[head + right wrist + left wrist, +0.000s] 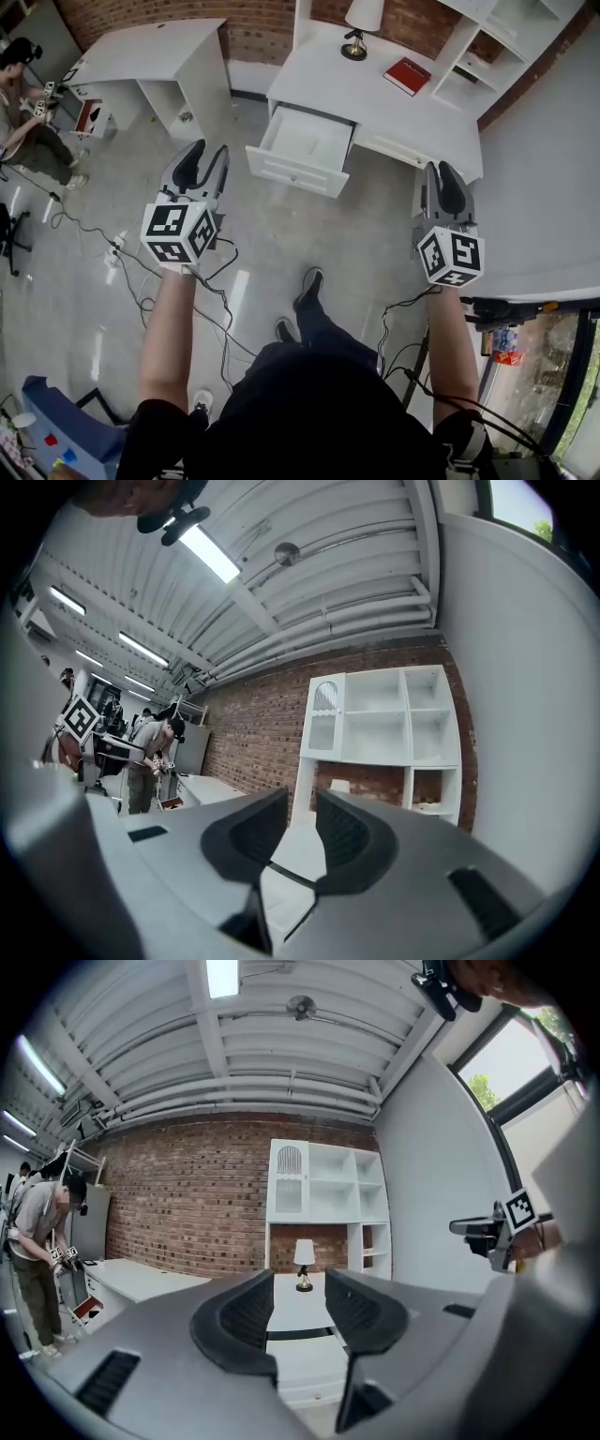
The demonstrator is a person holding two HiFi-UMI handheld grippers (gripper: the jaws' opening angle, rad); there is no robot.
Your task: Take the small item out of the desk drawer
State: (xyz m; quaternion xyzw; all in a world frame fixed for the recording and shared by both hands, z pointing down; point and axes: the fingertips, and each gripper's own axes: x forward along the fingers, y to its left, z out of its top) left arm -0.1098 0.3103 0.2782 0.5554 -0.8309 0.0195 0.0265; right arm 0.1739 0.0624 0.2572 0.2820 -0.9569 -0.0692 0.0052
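Note:
The white desk (412, 112) stands against the brick wall, and its drawer (305, 145) is pulled out. The drawer's inside looks white, and I cannot make out a small item in it. My left gripper (207, 155) is held level above the floor, a little short of the drawer's left front corner. Its jaws are open with nothing between them. Through them in the left gripper view (300, 1293) I see the desk (298, 1321) and a lamp (304, 1265). My right gripper (441, 171) hovers by the desk's right end, also open and empty (302, 817).
On the desk stand a lamp (356, 28) and a red book (407, 75), with a white shelf unit (487, 56) behind. A second white desk (155, 56) is at the left, with a person (19, 103) beside it. Cables (122, 272) trail over the floor. A wall (544, 187) is close on the right.

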